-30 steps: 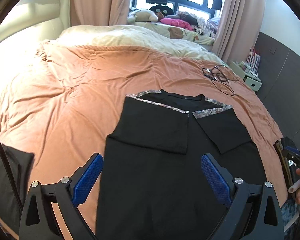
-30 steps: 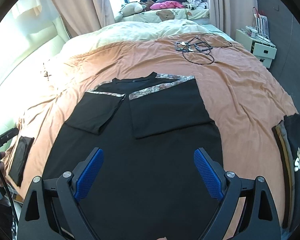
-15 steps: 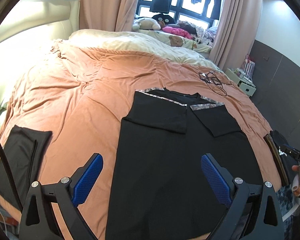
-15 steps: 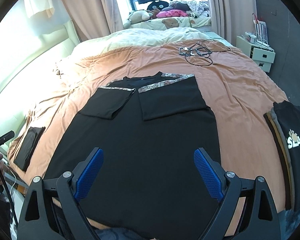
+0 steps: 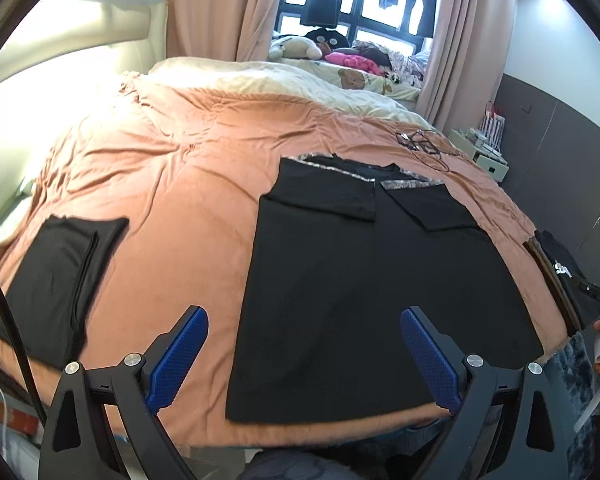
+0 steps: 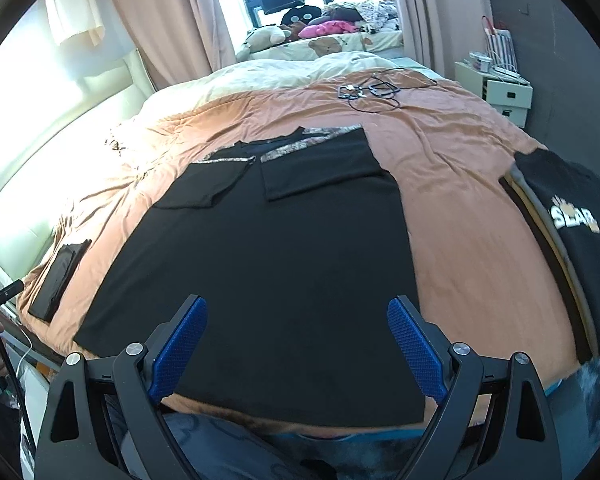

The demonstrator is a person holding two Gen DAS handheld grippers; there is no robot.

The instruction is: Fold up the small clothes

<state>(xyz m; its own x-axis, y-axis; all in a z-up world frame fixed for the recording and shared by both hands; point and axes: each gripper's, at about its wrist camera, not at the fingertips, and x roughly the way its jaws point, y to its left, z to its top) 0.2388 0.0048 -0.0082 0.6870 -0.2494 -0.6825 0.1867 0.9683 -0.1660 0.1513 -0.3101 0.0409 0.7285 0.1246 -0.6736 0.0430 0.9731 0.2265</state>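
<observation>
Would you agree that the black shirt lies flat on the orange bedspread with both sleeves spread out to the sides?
Not quite: the black shirt lies flat on the orange bedspread, but both sleeves are folded inward over its body, as the right wrist view shows.

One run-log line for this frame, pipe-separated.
left tool open, empty | right tool open, empty | black shirt flat on bed, sleeves folded in | folded black garment at left

both tools gape wide — left tool (image 5: pixel 304 354), right tool (image 6: pixel 296 346) — gripping nothing.
</observation>
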